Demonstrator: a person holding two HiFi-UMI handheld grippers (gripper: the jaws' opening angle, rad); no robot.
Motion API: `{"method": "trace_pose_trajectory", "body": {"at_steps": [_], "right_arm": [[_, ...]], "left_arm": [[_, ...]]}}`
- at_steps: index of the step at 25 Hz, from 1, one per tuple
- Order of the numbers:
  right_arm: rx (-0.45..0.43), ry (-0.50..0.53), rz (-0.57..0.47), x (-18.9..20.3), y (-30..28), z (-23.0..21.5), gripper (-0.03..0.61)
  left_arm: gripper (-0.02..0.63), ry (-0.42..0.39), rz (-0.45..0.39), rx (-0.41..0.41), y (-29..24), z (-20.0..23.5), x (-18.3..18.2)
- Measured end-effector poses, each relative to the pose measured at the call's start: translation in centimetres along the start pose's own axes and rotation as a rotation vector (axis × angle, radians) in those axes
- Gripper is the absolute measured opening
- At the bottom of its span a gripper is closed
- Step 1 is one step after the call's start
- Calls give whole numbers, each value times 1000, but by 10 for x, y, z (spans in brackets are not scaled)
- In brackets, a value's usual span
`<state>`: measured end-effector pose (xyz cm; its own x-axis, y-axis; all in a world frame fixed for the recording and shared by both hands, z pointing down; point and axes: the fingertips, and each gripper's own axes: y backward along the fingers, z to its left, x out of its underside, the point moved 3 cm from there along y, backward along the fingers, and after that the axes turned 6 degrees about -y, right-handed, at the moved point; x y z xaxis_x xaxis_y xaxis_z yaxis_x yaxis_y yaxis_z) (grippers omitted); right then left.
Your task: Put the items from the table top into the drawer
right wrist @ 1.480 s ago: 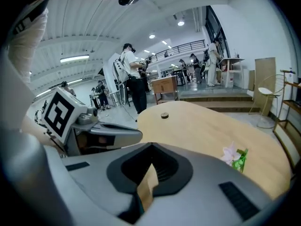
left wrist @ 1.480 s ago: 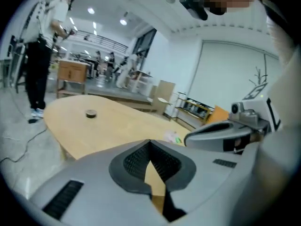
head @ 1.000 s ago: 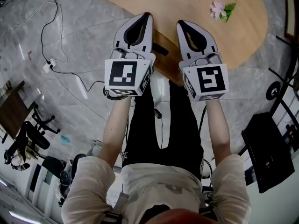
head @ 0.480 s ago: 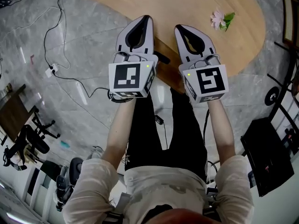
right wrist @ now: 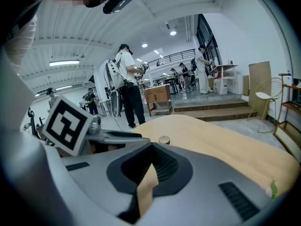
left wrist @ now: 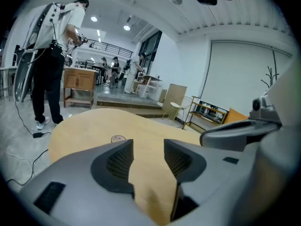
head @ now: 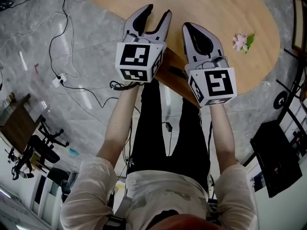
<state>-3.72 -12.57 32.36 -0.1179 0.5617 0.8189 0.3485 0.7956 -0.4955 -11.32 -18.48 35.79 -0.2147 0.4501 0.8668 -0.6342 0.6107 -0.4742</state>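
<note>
Fingers (head: 139, 22) of the left gripper (head: 157, 9) are opening, empty; the right gripper (head: 188, 28) has its own together, empty; both have advanced over the near edge of the oval wooden table (head: 216, 6); the pink green-leaved flower (head: 242, 41) on its right side is likely the next pickup.

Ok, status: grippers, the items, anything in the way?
Left gripper opening, empty. Right gripper shut, empty. Flower and small round item lying on table. Nothing seen in the way.

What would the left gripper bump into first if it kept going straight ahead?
Probably the wooden table top: the left gripper, its jaws opening with nothing between them, points slightly downward at it. Depth is hard to judge.
</note>
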Motion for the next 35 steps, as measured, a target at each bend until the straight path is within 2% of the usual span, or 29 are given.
{"method": "trace_pose_trajectory", "body": {"at_steps": [2,5,8,10,14,19,23,27,31,35], "right_arm": [[-1,4,-2,-9,-20,4,5],[0,-6,1,-15,-39,8,5],[1,-18,14,-14,-53,7,5],[1,-14,28,-13,-61,3,5],[9,-8,56,-9,-65,-1,5],[23,-13,74,-7,-68,-6,5],[37,-16,75,-7,-69,-13,5],[48,-34,64,-10,-71,-15,5],[43,-36,62,-11,-72,-13,5],[27,-22,67,-10,-66,-12,5]], "left_arm": [[218,-7,13,3,-27,26,-6],[259,-16,54,-41,-67,61,-2],[267,-44,109,-88,-101,88,8],[281,-78,145,-91,-119,97,13],[310,-141,187,-64,-142,99,19],[310,-177,183,-64,-159,105,19],[310,-201,227,-50,-171,108,26],[310,-265,255,-53,-174,107,30],[308,-274,259,-49,-174,106,30],[281,-277,267,-41,-172,105,29]]}}
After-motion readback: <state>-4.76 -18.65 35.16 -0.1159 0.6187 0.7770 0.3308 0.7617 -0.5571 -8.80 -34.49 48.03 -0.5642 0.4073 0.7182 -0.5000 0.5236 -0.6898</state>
